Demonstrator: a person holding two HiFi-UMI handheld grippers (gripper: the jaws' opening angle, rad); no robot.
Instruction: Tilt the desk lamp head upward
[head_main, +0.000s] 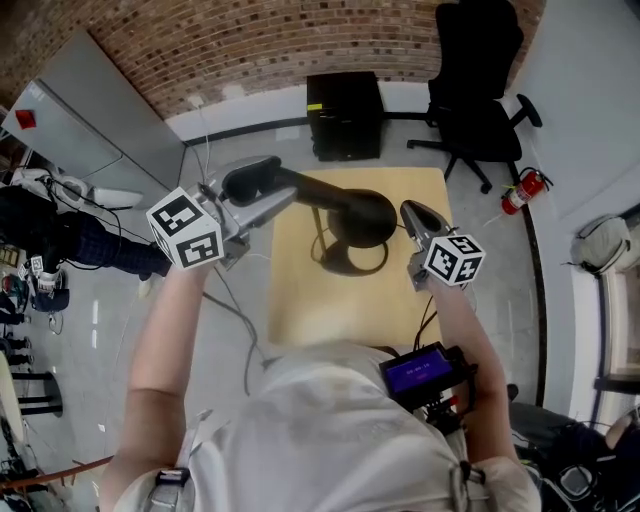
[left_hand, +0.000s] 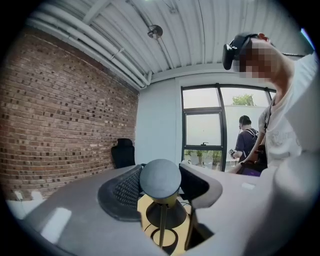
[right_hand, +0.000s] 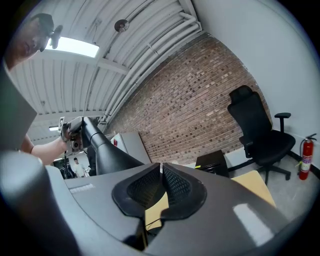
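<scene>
A black desk lamp stands on a small wooden table (head_main: 300, 300), with its ring base (head_main: 350, 262) on the tabletop. Its long head (head_main: 330, 200) runs from a narrow rounded tail at the left to a wider shade at the right. My left gripper (head_main: 262, 190) is at the tail. In the left gripper view the rounded tail (left_hand: 160, 177) fills the gap between the pads (left_hand: 122, 192), with no space showing on either side. My right gripper (head_main: 410, 210) hovers beside the shade with nothing in it. Its pads (right_hand: 175, 187) stand almost together, and the lamp head (right_hand: 105, 150) passes behind them.
A black box (head_main: 343, 115) and a black office chair (head_main: 480, 90) stand beyond the table by the brick wall. A fire extinguisher (head_main: 525, 190) is at the right. A cable (head_main: 235, 310) trails off the table's left side. A person (left_hand: 246, 140) stands by the window.
</scene>
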